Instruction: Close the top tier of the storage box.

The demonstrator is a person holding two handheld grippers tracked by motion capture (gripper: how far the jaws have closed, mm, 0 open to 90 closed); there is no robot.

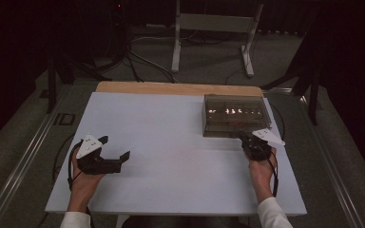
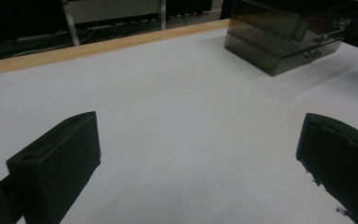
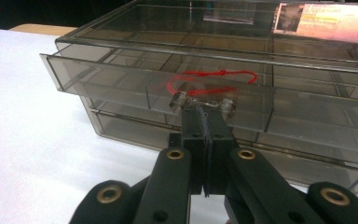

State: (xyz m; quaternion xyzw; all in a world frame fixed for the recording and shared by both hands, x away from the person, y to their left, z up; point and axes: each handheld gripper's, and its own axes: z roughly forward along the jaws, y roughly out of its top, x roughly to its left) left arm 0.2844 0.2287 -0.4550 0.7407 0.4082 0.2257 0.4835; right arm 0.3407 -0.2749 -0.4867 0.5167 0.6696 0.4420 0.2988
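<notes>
Black jaws of our right tool [image 3: 207, 116] clench the clear handle [image 3: 204, 101] of the smoky drawer box [image 3: 242, 60] near the counter's [image 1: 171, 142] far right edge. Its pink label is unreadable. Our left tool [image 1: 115, 148] stands released over bare counter.

Black tongs [image 1: 114, 148], white sleeves [image 1: 272, 213]

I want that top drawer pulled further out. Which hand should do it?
Right. The right gripper is shut on the drawer handle; the left gripper sits open, far from the drawer box.
</notes>
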